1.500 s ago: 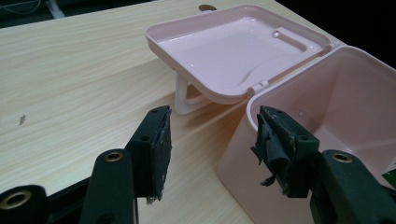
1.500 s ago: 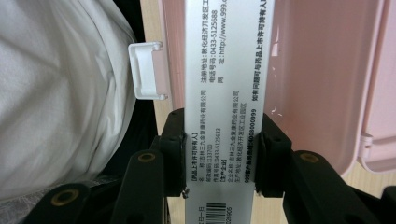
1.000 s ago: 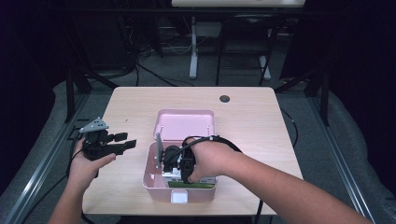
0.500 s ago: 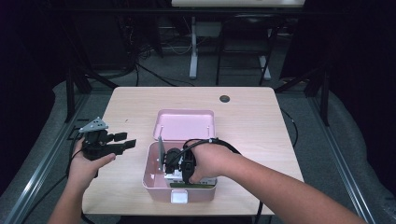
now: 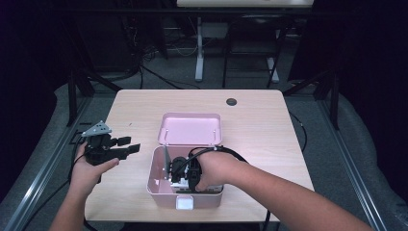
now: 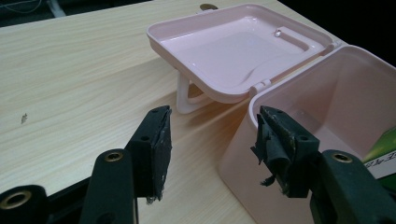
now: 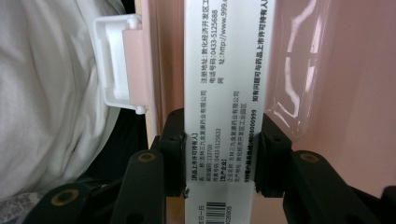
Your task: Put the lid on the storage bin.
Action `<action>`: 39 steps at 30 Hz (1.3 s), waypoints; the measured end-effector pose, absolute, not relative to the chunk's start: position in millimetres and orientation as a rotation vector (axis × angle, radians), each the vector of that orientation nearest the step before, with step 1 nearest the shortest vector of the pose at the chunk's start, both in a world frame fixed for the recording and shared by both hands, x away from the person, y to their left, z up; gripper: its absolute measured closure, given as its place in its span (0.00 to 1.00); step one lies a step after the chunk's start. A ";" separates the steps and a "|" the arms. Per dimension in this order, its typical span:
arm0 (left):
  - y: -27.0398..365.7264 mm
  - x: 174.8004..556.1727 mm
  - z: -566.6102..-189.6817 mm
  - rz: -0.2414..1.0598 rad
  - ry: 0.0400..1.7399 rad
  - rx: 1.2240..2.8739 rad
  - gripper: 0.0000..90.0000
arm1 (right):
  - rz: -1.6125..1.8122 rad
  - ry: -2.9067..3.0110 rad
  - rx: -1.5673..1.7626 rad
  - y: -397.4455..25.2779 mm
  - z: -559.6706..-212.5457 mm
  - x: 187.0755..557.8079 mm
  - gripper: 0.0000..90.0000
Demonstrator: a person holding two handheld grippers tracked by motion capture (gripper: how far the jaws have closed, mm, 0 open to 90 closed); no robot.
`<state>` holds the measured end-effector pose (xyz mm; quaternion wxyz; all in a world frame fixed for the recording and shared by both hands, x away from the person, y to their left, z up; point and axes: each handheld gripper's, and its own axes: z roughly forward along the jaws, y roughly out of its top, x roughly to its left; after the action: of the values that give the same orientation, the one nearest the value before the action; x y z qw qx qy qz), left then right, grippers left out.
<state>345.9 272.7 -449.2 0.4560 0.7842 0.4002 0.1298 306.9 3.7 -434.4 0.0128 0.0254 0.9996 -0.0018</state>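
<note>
An open pink plastic box (image 5: 159, 185) stands at the table's front middle, its lid (image 5: 190, 129) folded back flat behind it. My right gripper (image 5: 180, 174) reaches down inside the box. In the right gripper view it (image 7: 223, 140) is shut on a white medicine carton (image 7: 224, 70) with black print, close against the box's pink inner wall (image 7: 327, 93). My left gripper (image 5: 126, 147) is held open just left of the box, above the table. In the left gripper view its open jaws (image 6: 212, 144) frame the box's near corner (image 6: 243, 154), with nothing between them.
The box's white latch (image 5: 184, 203) faces the table's front edge and also appears as the white latch (image 7: 121, 65). A green and white carton corner (image 6: 380, 158) shows inside the box. A dark grommet (image 5: 231, 101) sits at the table's far side. Metal frames flank the table.
</note>
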 end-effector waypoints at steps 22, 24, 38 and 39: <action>272.7 346.2 -449.7 0.314 0.991 1.936 0.50 | 0.007 3.167 0.133 2.8 -460.9 317.9 0.68; 272.5 346.1 -449.9 0.318 0.992 1.934 0.50 | 0.011 3.170 0.135 2.7 -464.6 318.6 0.68; 272.3 346.7 -450.8 0.318 0.991 1.936 0.50 | 0.019 3.206 0.163 2.4 -477.4 323.7 0.68; 272.4 346.7 -450.6 0.314 0.989 1.939 0.50 | 0.019 3.208 0.162 2.2 -477.9 324.0 0.68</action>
<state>346.7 272.4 -450.6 0.4538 0.7857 0.4008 0.1273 324.0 2.2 -477.9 -0.0354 0.0505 0.9981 0.0060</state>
